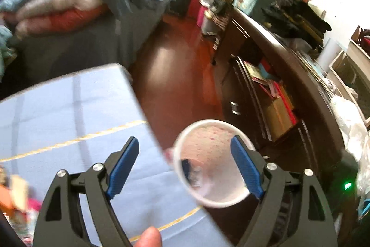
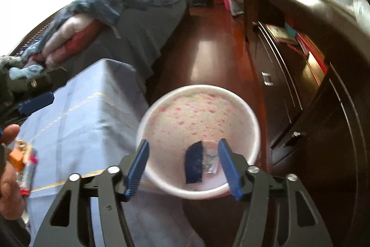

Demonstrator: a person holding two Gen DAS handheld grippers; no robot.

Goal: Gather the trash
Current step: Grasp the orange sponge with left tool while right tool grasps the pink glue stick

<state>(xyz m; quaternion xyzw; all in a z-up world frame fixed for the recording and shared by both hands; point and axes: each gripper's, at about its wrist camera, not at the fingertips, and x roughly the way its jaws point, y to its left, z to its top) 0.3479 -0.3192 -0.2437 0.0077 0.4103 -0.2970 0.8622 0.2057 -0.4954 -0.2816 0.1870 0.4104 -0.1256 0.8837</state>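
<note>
Right claw (image 2: 182, 152): blue fingers are being held wide apart above a white bin (image 2: 254, 126), with nothing pinched between them. Left claw (image 1: 185, 147): fingers are likewise being held spread and empty, one over the blue cloth, the other over the bin's rim.

Thumb (image 1: 148, 236): is being shown at the bottom edge of the left wrist view, between the claw's arms.

Hand (image 2: 9, 179): is being seen at the left edge of the right wrist view, beside a crumpled orange-and-silver wrapper (image 2: 24, 166); whether the wrapper is being gripped cannot be told.

Bin: is being viewed from above, standing on the floor just beside the cloth-covered tabletop (image 2: 76, 112). A dark blue wrapper (image 2: 194, 162) and a crumpled silver scrap (image 2: 211, 162) are lying side by side on its bottom.

Tabletop: is being covered by a pale blue cloth with thin yellow lines.

Floor (image 2: 208, 57): glossy reddish wood is being shown between bed and cabinets.

Bed (image 2: 129, 22): is being piled with grey-blue bedding and pink and red pillows.

Cabinet (image 2: 312, 108): dark wood, books are being kept on its shelves.
</note>
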